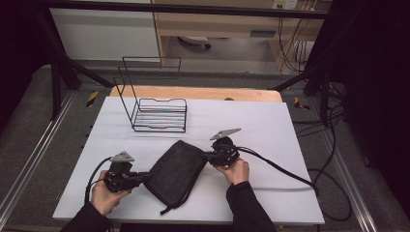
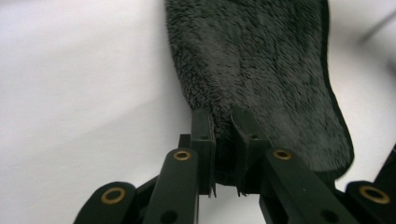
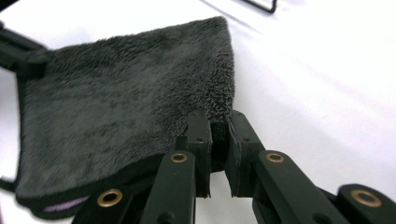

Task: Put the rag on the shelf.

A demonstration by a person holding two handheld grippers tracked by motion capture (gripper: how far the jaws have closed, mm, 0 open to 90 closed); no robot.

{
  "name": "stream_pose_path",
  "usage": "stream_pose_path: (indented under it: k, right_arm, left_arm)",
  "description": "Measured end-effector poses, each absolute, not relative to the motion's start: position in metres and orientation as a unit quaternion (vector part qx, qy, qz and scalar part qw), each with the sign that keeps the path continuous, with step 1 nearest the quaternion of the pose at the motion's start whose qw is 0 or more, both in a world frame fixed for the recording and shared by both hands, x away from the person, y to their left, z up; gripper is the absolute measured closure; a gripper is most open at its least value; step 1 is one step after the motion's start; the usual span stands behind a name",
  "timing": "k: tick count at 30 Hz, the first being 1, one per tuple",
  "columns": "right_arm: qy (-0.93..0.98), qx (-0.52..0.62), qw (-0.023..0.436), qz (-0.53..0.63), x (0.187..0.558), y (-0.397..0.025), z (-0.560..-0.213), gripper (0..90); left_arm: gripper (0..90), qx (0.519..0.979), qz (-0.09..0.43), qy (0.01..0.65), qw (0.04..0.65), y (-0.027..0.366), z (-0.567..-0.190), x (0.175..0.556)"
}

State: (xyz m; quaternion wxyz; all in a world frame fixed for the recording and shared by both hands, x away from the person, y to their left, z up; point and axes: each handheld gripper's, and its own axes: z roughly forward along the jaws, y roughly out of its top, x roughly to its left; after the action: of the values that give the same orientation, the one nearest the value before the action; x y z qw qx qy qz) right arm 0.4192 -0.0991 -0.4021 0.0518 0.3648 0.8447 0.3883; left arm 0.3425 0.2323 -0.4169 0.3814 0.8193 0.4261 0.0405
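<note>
Under both grippers spreads the table (image 1: 270, 125), covered in white, with a bare wooden strip along its far edge. Beyond the left gripper (image 1: 140, 178) and off to the far side of the right gripper (image 1: 209, 157) stands a black wire rack (image 1: 159, 115), well apart from both, its tall back frame rising behind a low slatted shelf. Between the two grippers lies a dark fluffy towel (image 1: 176, 171), folded and flat on the white surface, with a thin loop trailing from its near corner. The left gripper, held in the person's left hand (image 1: 104, 195), points toward the towel's left corner; in the left gripper view its jaws stand narrow, pinching the towel (image 2: 261, 70) edge between them, the pile running ahead and to the right of the left gripper (image 2: 223, 135). The right gripper, held in the right hand (image 1: 236, 170), meets the towel's opposite corner; in the right gripper view its jaws are likewise nearly closed on the towel (image 3: 126, 102) edge, with the cloth spreading ahead and to the left of the right gripper (image 3: 219, 135). A grey plate (image 1: 225, 133) tops the right gripper, and a cable (image 1: 285, 171) trails from it across the table toward the right edge.
</note>
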Motion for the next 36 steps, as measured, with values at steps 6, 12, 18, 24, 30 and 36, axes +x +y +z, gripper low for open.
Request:
stream_pose_path:
  k: [6, 12, 18, 24, 30, 36]
  right_arm:
    - [0.849, 0.330, 0.070, 0.406, 0.441, -0.095, -0.414, 81.8]
    - [0.851, 0.331, 0.095, 0.396, 0.446, -0.087, -0.434, 77.9]
    - [0.826, 0.343, 0.147, 0.422, 0.433, -0.094, -0.430, 52.9]
    - [0.824, 0.330, 0.139, 0.439, 0.397, -0.096, -0.417, 23.7]
    - [0.829, 0.324, 0.116, 0.441, 0.358, -0.093, -0.422, 17.4]
    - [0.823, 0.341, 0.081, 0.448, 0.335, -0.084, -0.437, 17.6]
  left_arm:
    - [79.5, 0.826, 0.065, 0.431, 0.358, 0.221, -0.423, 0.330]
    - [76.0, 0.836, 0.077, 0.424, 0.340, 0.221, -0.426, 0.329]
    - [60.2, 0.828, 0.090, 0.428, 0.352, 0.231, -0.419, 0.335]
    - [54.7, 0.828, 0.092, 0.436, 0.340, 0.234, -0.424, 0.345]
    - [60.1, 0.836, 0.061, 0.429, 0.337, 0.234, -0.433, 0.348]
    - [69.8, 0.840, 0.052, 0.423, 0.336, 0.232, -0.437, 0.345]
